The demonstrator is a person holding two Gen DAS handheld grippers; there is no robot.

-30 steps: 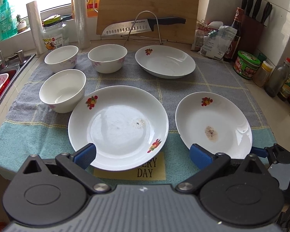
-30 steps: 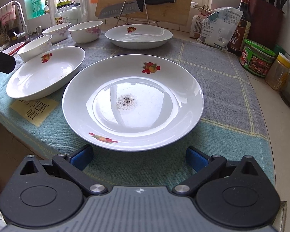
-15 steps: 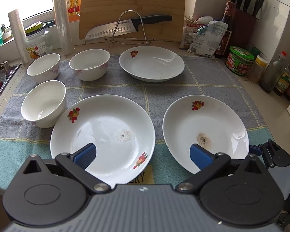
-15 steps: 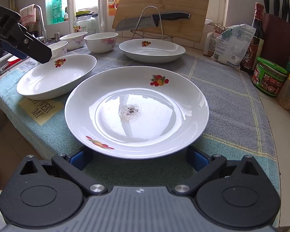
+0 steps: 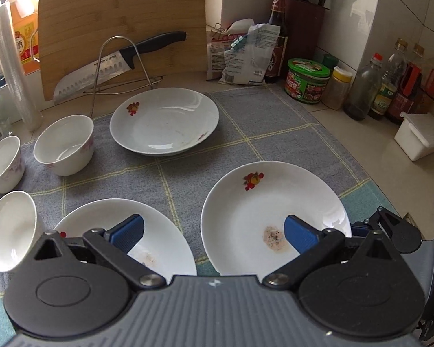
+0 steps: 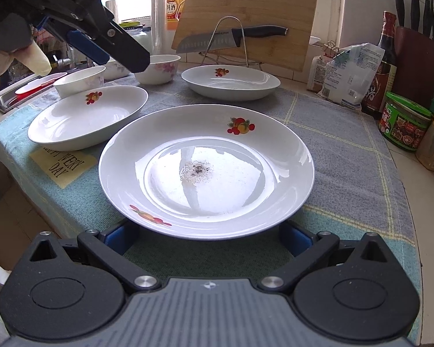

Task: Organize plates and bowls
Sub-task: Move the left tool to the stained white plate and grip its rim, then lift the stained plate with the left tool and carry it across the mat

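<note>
Three white fruit-print plates and three white bowls sit on a grey-blue checked towel [image 5: 275,133]. In the left wrist view the near-right plate [image 5: 275,202] and near-left plate [image 5: 165,237] lie under my open left gripper [image 5: 214,232], which hovers above the gap between them. The far plate [image 5: 165,120] and the bowls [image 5: 63,144] lie beyond. In the right wrist view my right gripper [image 6: 208,237] is open, its blue pads at table level on either side of the near rim of the large plate [image 6: 207,167]. The left gripper [image 6: 107,43] hangs high at upper left.
A knife on a wire rack [image 5: 121,63] and a bamboo cutting board [image 5: 121,23] stand at the back. Jars, bottles and a knife block [image 5: 306,26] line the right counter. A sink [image 6: 26,86] lies to the left. A yellow note [image 6: 62,164] lies at the towel's front edge.
My left gripper has risen and swung right, now over the gap between the two near plates. My right gripper has closed in on the large plate, its pads now beside the rim.
</note>
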